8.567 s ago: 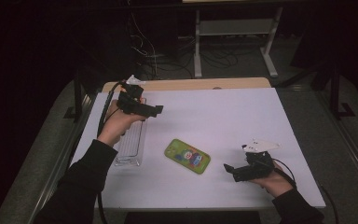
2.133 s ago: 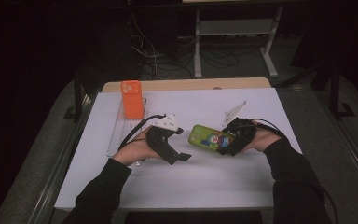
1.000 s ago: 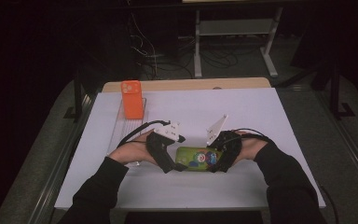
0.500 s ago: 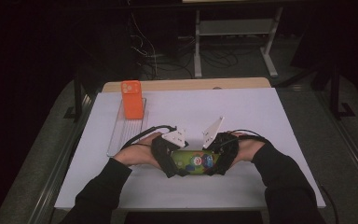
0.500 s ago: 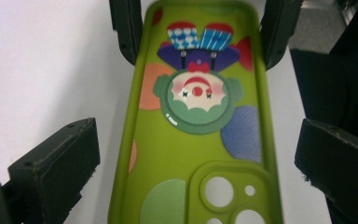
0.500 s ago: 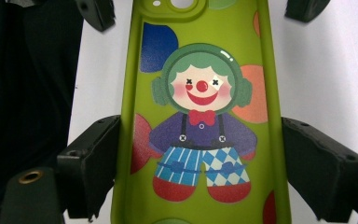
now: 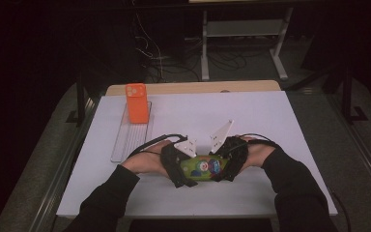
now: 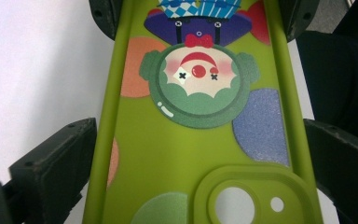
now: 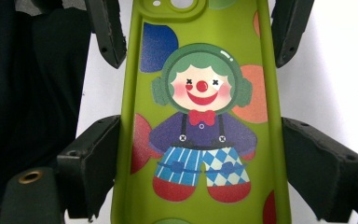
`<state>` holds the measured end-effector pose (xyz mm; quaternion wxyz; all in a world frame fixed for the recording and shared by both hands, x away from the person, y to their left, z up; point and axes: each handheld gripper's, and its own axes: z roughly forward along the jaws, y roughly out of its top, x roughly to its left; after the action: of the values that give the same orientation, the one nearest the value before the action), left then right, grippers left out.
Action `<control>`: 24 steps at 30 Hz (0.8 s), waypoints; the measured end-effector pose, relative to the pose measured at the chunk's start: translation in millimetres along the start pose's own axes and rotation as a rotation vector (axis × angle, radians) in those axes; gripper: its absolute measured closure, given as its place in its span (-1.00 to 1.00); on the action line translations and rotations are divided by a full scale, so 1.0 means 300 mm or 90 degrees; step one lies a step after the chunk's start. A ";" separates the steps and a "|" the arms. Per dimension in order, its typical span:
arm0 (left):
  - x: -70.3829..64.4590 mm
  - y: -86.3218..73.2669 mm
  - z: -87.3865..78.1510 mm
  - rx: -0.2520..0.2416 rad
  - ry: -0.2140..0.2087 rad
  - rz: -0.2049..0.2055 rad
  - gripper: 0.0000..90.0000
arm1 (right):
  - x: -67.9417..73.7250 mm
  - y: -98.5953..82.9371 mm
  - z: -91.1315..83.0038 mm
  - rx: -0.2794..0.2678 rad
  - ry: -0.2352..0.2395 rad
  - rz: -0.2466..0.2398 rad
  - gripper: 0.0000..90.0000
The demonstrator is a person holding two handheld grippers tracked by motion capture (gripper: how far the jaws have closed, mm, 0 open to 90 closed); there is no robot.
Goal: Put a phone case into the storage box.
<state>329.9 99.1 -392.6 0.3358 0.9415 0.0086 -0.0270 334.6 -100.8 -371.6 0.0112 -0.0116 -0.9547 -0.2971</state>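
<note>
Now we hold the lime-green clown-print silicone phone case (image 7: 202,168) low over the white table (image 7: 270,121), between left gripper (image 7: 177,166) and right gripper (image 7: 229,162), each pinching one end; the carry step, we judge; next, a level move toward the orange phone (image 7: 137,102).

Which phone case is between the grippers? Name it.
The green clown case, held from both ends by the left gripper and right gripper. The orange case stands apart on the clear tray.
</note>
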 end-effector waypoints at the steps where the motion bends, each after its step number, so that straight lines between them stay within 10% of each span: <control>1: 0.000 0.001 -0.002 -0.001 0.003 0.001 -0.94 | 0.000 0.000 0.000 0.000 0.000 0.000 -0.67; 24: -0.005 0.004 -0.019 -0.009 -0.014 -0.016 -0.66 | 0.003 -0.002 -0.010 -0.013 0.021 0.031 -0.74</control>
<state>328.6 101.7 -387.3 0.3423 0.9385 0.0173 -0.0415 333.6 -102.9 -369.4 0.0338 -0.0305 -0.9508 -0.3065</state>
